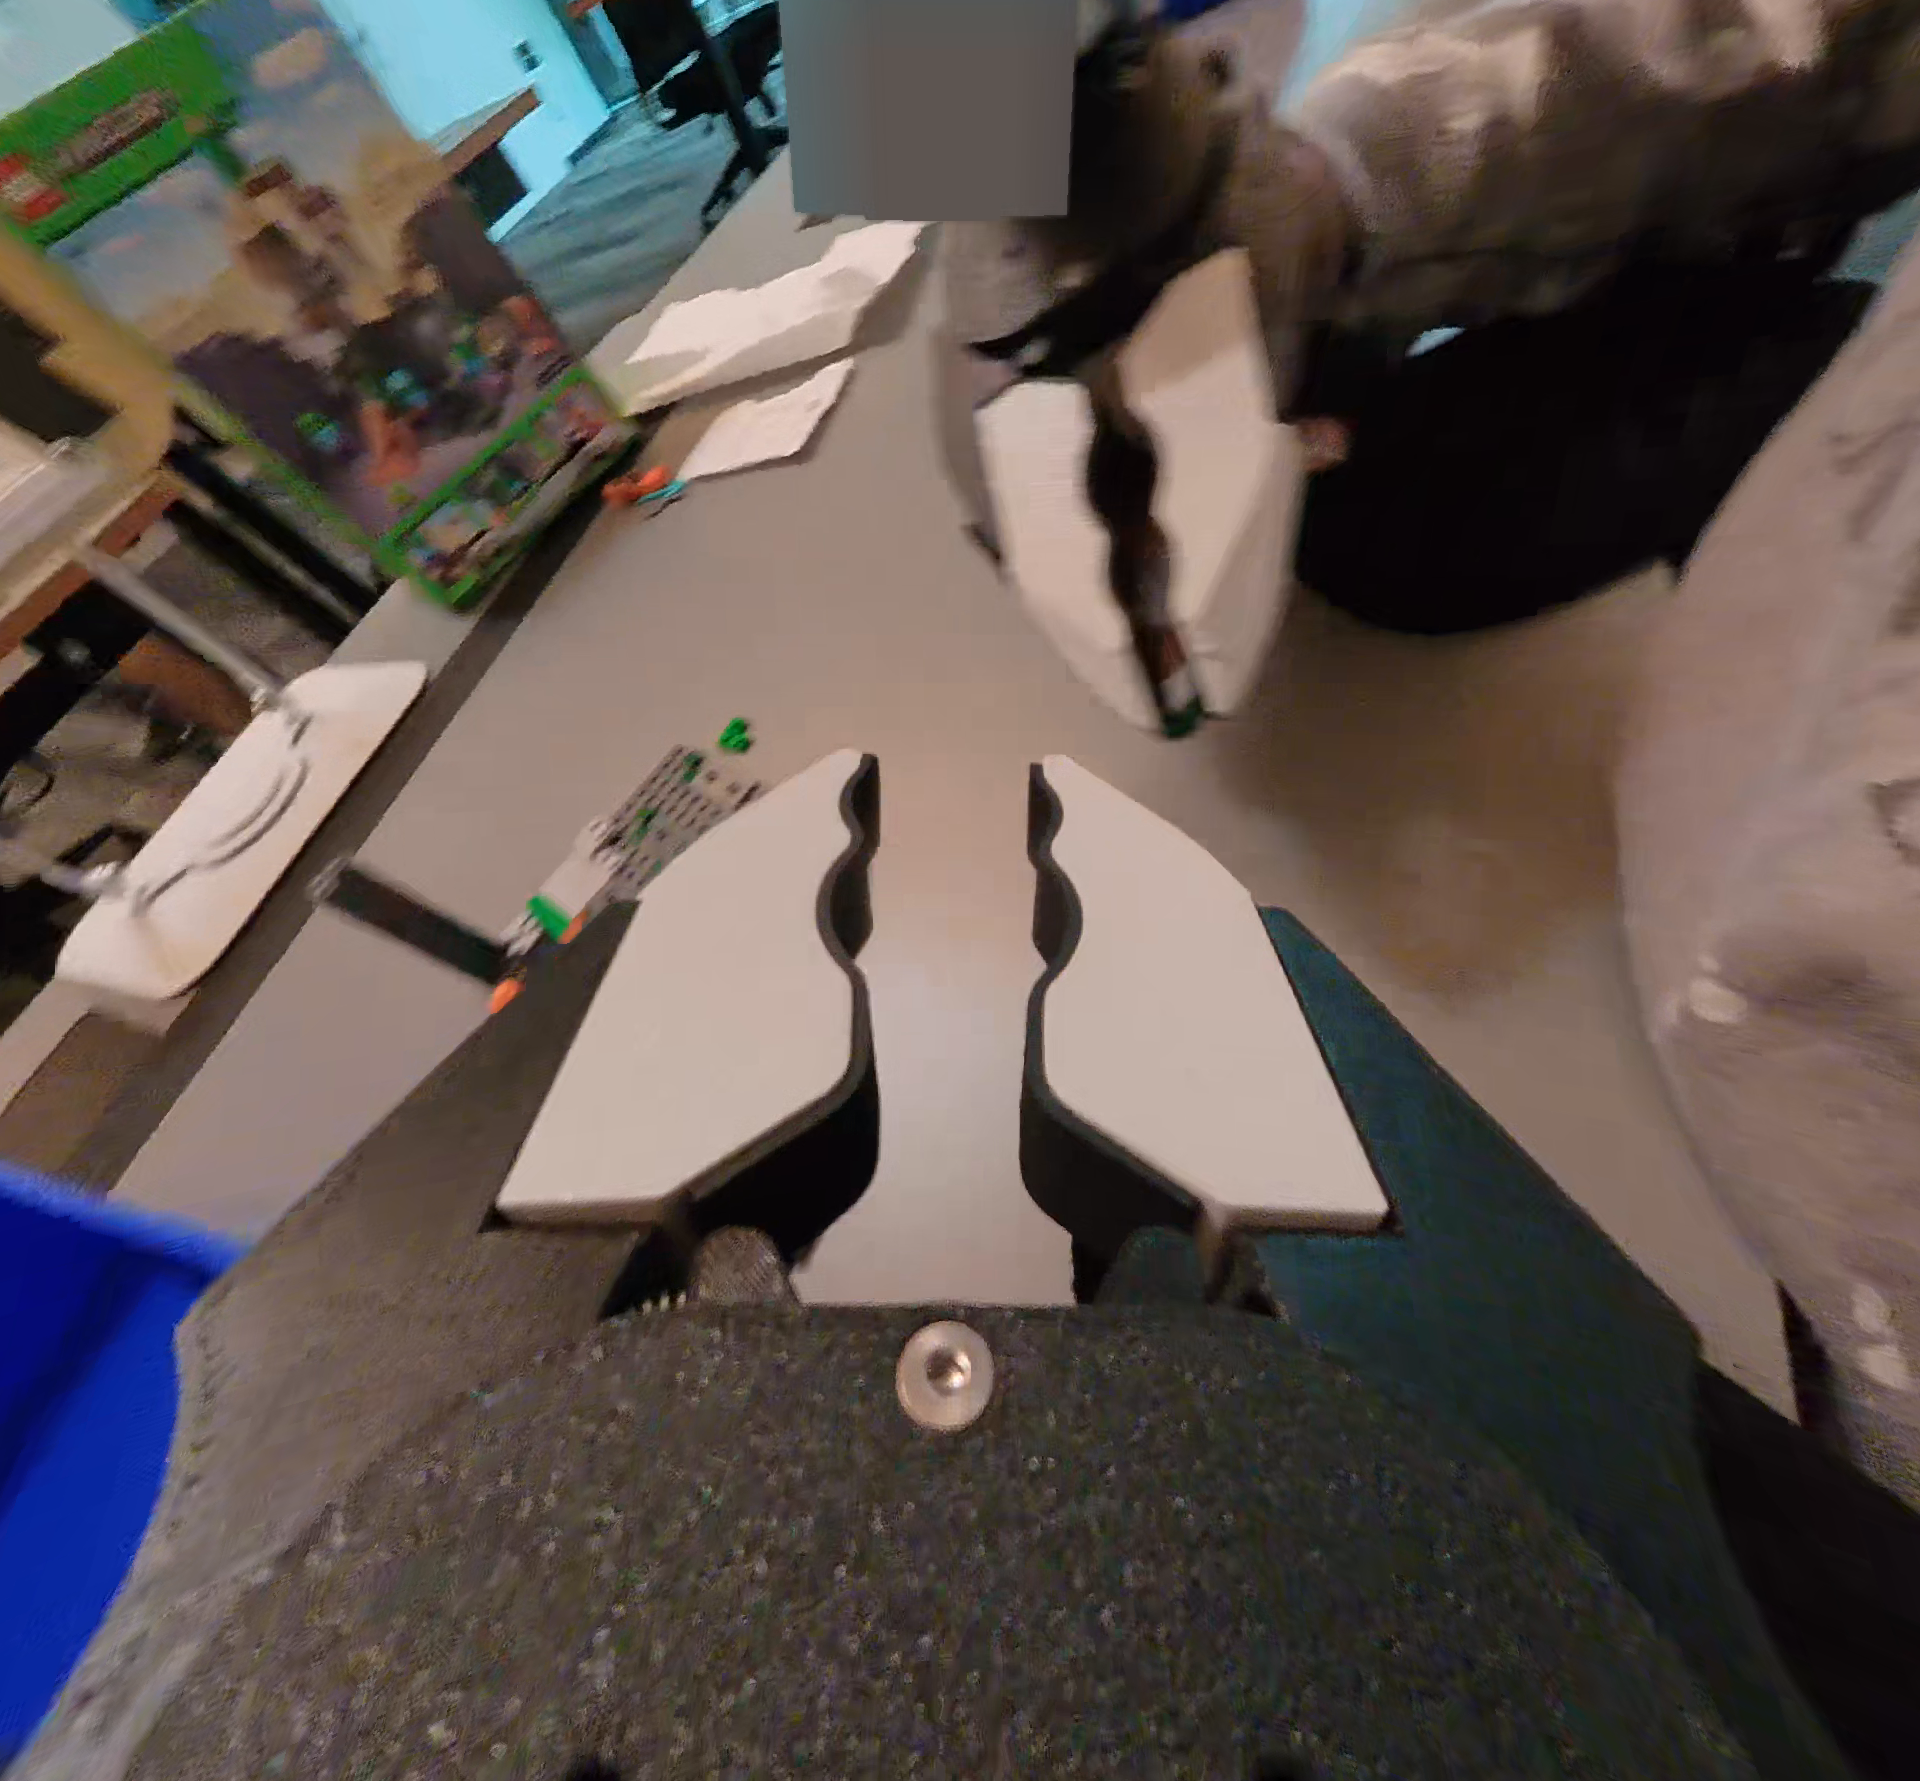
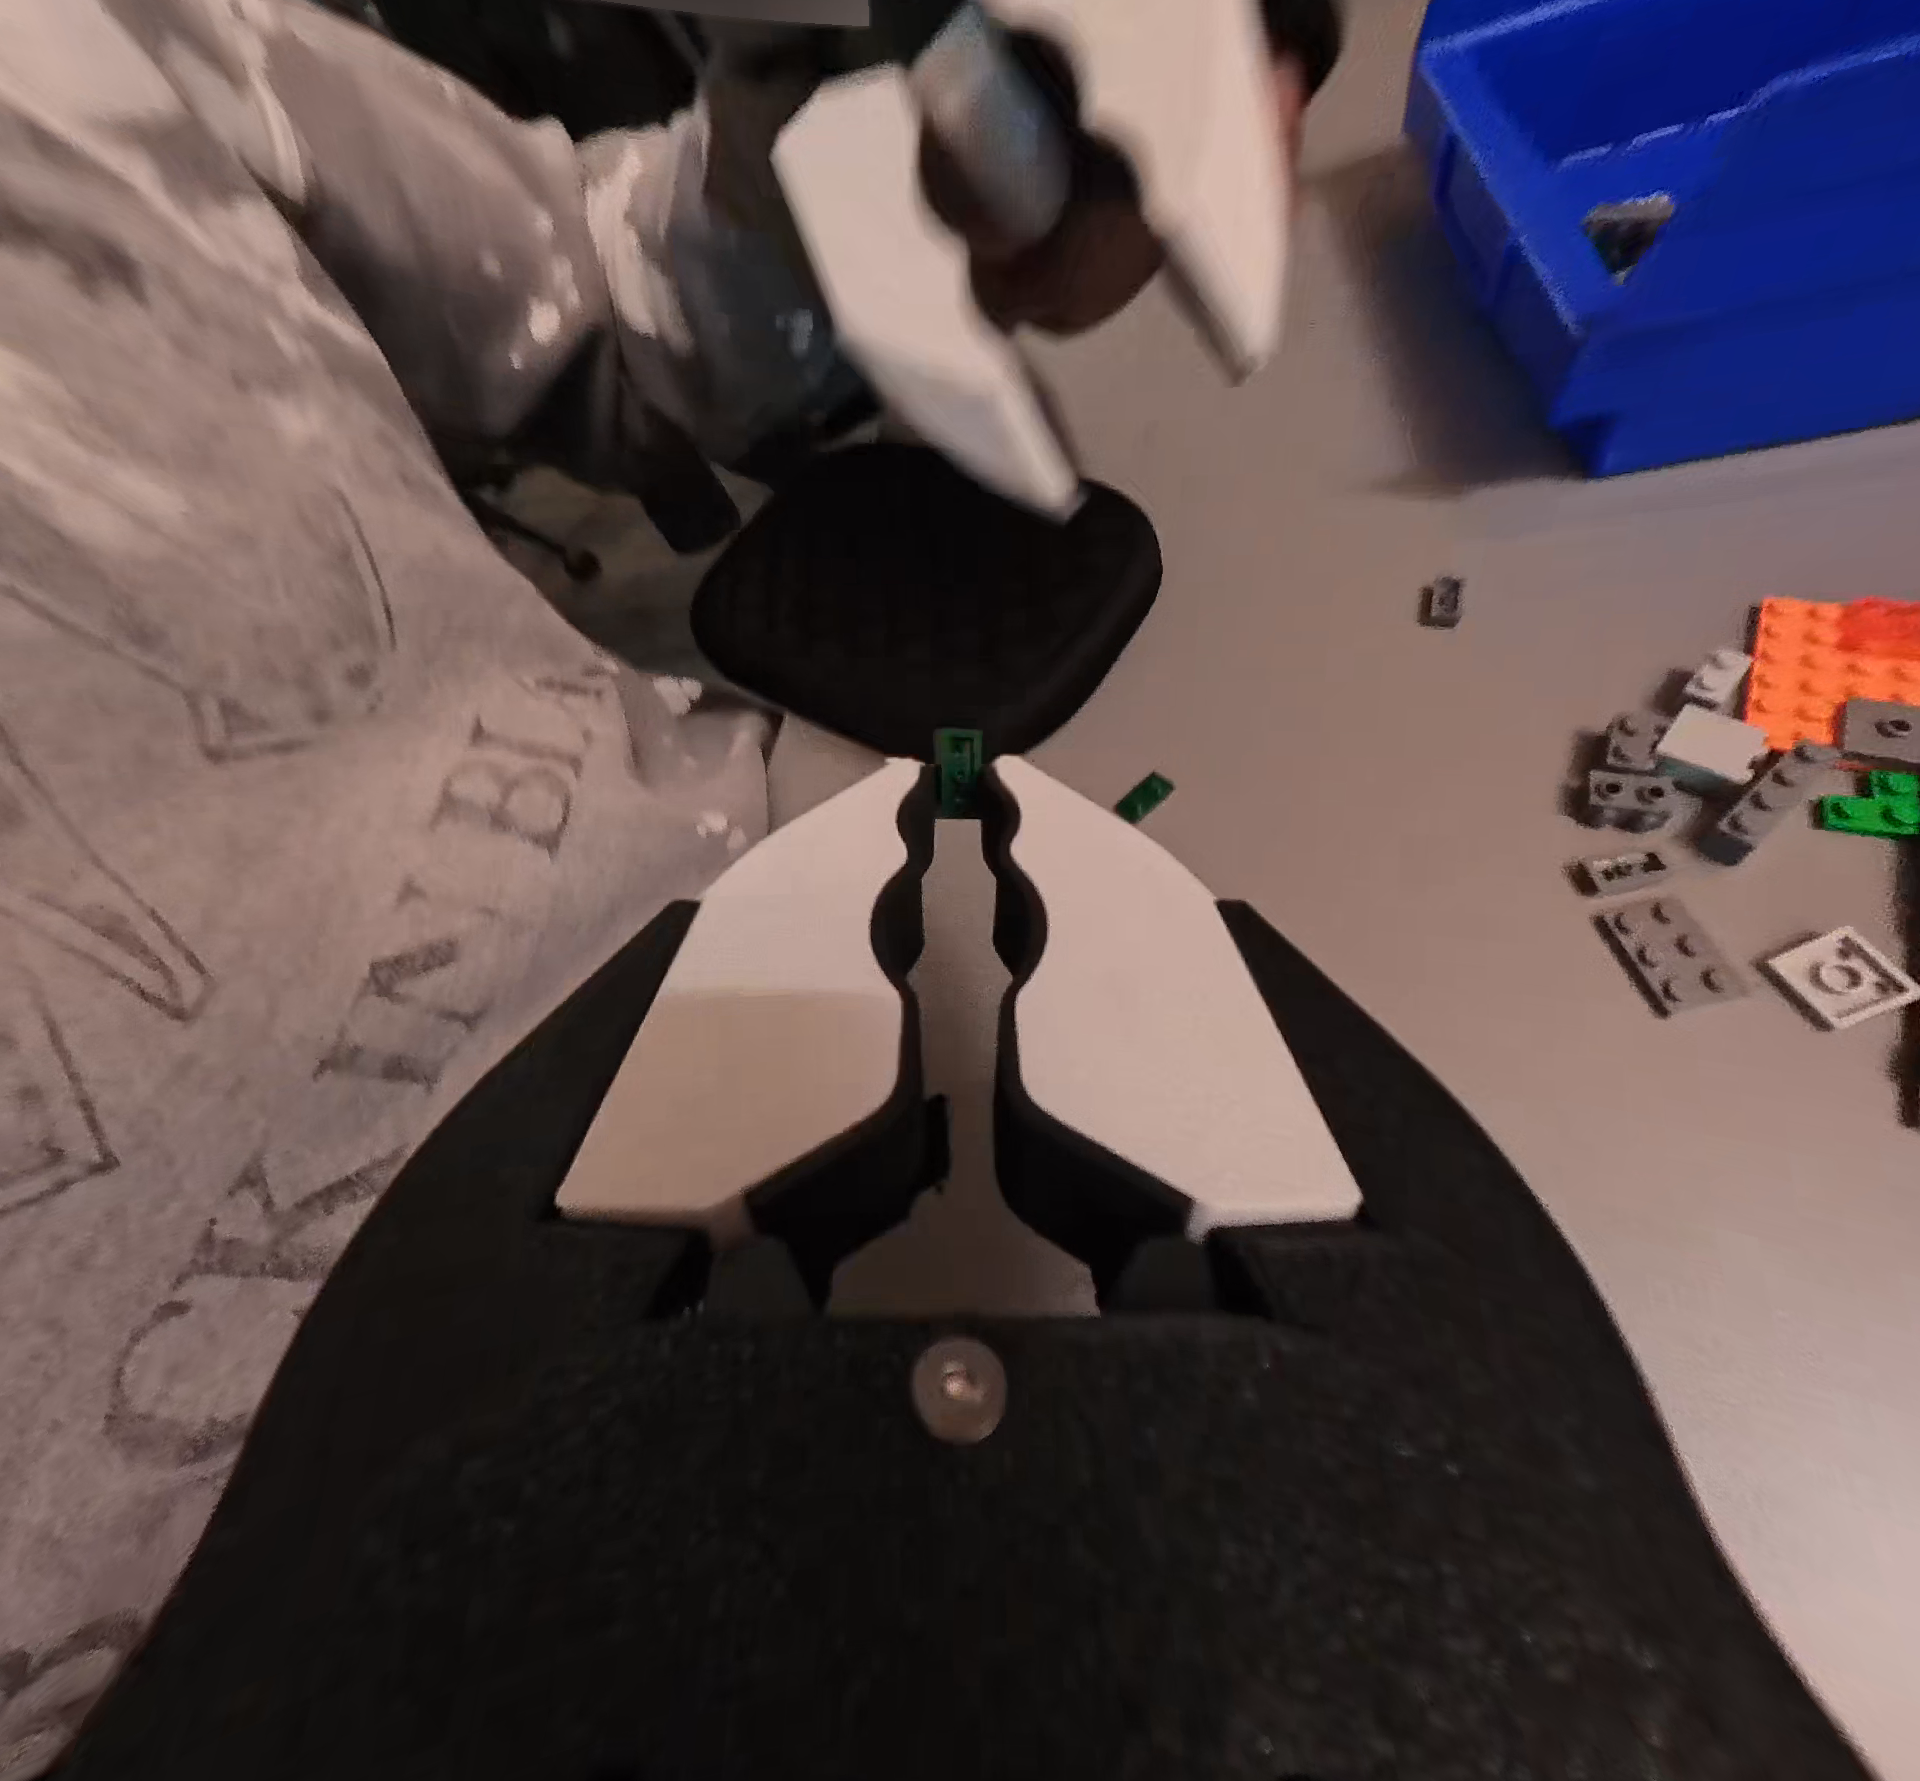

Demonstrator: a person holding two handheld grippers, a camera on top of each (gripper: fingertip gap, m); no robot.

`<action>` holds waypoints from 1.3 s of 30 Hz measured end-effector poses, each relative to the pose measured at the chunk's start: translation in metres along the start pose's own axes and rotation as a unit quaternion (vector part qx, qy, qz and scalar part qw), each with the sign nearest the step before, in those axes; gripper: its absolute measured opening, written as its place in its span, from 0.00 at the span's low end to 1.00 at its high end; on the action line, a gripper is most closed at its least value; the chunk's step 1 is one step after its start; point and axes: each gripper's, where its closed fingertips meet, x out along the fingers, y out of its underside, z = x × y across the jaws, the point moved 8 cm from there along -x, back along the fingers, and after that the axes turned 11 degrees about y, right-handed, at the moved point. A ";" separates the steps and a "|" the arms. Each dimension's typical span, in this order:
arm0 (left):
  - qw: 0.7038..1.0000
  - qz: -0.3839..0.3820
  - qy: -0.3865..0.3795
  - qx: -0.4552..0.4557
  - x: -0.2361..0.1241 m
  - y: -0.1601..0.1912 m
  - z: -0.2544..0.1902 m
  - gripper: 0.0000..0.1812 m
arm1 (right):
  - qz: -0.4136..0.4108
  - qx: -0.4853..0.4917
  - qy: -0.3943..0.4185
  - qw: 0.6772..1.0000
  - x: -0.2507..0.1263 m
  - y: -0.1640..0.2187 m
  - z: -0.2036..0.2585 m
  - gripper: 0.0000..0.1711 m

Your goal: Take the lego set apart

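A small green lego piece [image 2: 957, 773] is pinched only at the tips of the right hand-held gripper [image 2: 957, 786]; it could slip onto the grey worktop [image 2: 1455, 1212]. The left hand-held gripper [image 1: 953, 786] is held open, empty.

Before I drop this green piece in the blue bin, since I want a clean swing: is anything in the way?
The left gripper hangs open in the air between the right gripper, shut on the green piece, and the blue bin. The table along that line is bare; the loose bricks lie nearer, to the side.
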 end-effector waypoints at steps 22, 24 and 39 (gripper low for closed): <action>0.997 -0.006 0.014 0.071 0.025 -0.007 -0.022 0.05 | -0.069 0.167 -0.113 0.977 0.000 -0.006 -0.018 0.04; 0.998 -0.004 0.010 0.069 0.025 -0.005 -0.021 0.04 | -0.067 0.182 -0.120 0.974 0.002 -0.005 -0.019 0.04; 0.954 0.086 -0.211 -0.195 -0.039 0.047 0.069 0.04 | 0.082 -0.031 0.097 0.991 0.053 0.012 -0.017 0.14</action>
